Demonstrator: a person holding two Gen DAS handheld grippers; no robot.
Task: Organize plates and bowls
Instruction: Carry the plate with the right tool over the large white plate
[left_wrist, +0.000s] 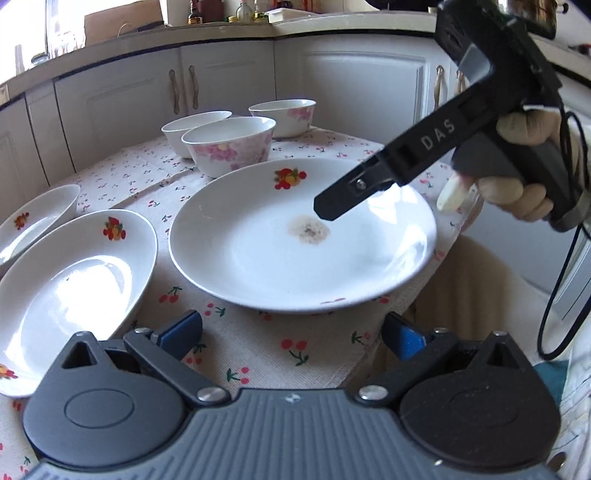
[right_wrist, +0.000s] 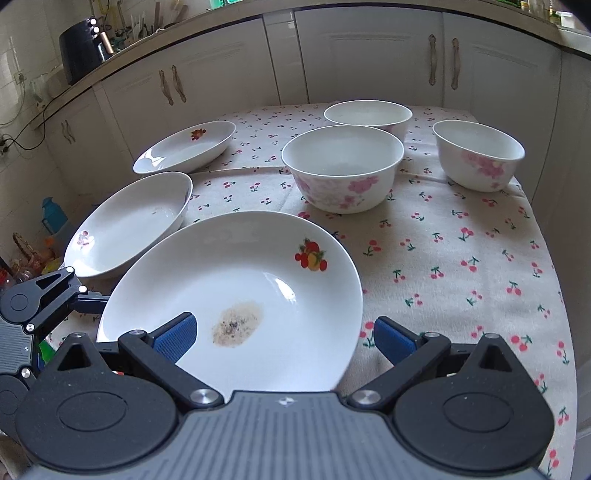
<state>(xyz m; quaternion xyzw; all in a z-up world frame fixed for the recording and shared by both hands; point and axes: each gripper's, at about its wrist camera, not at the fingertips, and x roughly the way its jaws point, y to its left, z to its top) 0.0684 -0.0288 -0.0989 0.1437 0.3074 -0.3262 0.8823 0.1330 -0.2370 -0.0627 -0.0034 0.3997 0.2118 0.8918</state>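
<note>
Glazed white china – the big plate (right_wrist: 236, 291) lies near on the cherry cloth (right_wrist: 461, 258), stiff, slick, breakable. Right gripper (right_wrist: 284, 341) gapes wide over its near rim – the place to pinch; left gripper (left_wrist: 291, 334) wide, empty.

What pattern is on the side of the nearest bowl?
Pink flowers on white, across the nearest bowl's outer wall; clearest in the right wrist view.

Right gripper (left_wrist: 325, 210) hovers over the stained plate (left_wrist: 303, 236), left jaws open
</note>
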